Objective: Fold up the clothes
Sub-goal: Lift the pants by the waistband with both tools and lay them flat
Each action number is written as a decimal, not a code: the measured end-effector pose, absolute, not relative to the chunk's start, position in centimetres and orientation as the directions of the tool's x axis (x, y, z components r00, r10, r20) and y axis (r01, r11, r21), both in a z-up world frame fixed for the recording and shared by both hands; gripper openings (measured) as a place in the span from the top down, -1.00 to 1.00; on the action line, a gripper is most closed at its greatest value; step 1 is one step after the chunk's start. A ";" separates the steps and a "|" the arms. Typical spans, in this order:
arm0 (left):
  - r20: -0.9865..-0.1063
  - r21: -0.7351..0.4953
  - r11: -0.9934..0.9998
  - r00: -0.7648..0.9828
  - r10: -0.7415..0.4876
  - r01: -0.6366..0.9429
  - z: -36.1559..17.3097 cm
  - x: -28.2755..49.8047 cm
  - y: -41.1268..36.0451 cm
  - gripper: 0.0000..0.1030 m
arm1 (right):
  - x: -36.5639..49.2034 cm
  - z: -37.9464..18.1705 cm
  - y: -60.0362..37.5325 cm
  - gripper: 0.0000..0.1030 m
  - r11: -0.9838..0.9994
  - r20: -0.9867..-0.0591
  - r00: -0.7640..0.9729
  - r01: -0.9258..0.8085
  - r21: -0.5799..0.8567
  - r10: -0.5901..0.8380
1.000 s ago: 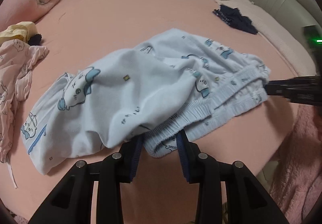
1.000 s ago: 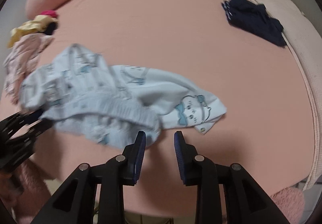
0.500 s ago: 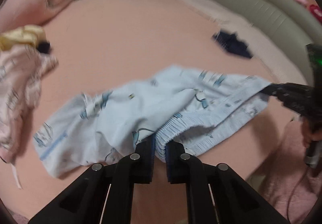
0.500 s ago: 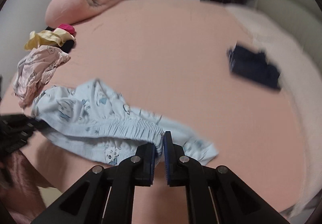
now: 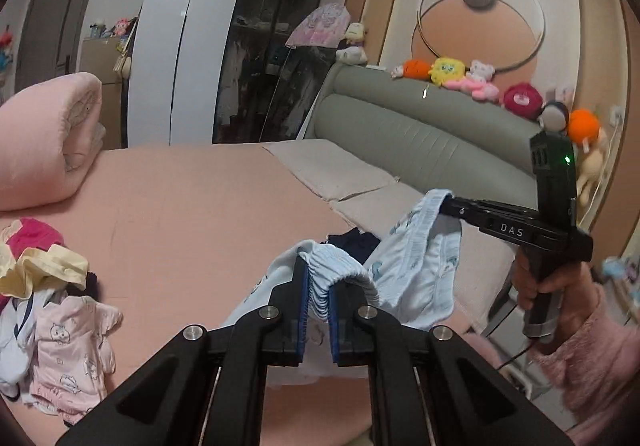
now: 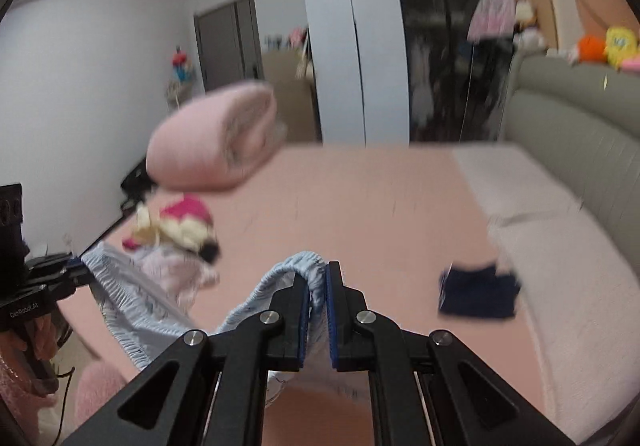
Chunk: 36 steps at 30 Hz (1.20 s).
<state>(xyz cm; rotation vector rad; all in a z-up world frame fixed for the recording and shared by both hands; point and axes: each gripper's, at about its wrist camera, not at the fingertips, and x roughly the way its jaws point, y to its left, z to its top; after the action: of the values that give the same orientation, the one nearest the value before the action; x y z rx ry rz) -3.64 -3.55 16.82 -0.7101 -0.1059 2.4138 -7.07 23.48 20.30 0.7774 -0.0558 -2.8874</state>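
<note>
Left wrist view put your left tool [image 5: 318, 310] nearest, its blue pads clamped on the gathered elastic waistband of the pale blue printed shorts [image 5: 416, 278]. You held the band at two spots, likely so the garment would hang open and straighten under its own weight before you laid it flat for folding. A little further on, your right tool [image 5: 444, 201] had pinched the other end of the waistband, and the cloth sagged between the two grips, lifted clear above the pink bed [image 5: 192, 205]. Your right hand [image 5: 536, 282] wrapped the pistol handle upright, the tool reaching level toward the left. In the right wrist view, that same right tool [image 6: 318, 300] sat shut tight on the waistband, with the blue fabric draping away to the left tool [image 6: 76, 274] at the frame's edge. Beyond the shorts, the pile of unfolded clothes [image 5: 56, 302] waited on the bed's left side, and a dark navy garment [image 6: 476, 292] lay by itself toward the headboard [image 5: 420, 133]. Farthest back, the rolled pink quilt [image 5: 48, 137] rested on the bed's far left side
</note>
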 end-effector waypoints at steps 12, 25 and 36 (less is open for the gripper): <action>-0.557 -0.331 -0.864 -0.660 0.504 -0.381 16.9 -22.0 -3.0 0.87 | -22.7 18.4 26.7 0.89 -0.996 -0.601 -0.794 0.046 0.081 -0.086; -0.538 -0.054 -0.931 -0.775 0.331 -0.361 15.8 -13.9 -3.9 0.87 | -16.7 21.1 22.8 0.89 -0.992 -0.414 -0.901 0.121 0.043 -0.128; -0.904 -0.098 -0.959 -0.378 0.198 -0.267 -15.8 -15.5 -3.3 0.87 | -19.9 -14.3 22.7 0.89 -0.998 -0.917 -0.395 0.014 0.057 -0.058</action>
<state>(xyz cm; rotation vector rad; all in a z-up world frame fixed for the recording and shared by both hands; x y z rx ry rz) -15.45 -3.27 -15.81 -1.5594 0.0928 2.3963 -19.92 22.68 -14.29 1.7026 -0.0613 -2.5880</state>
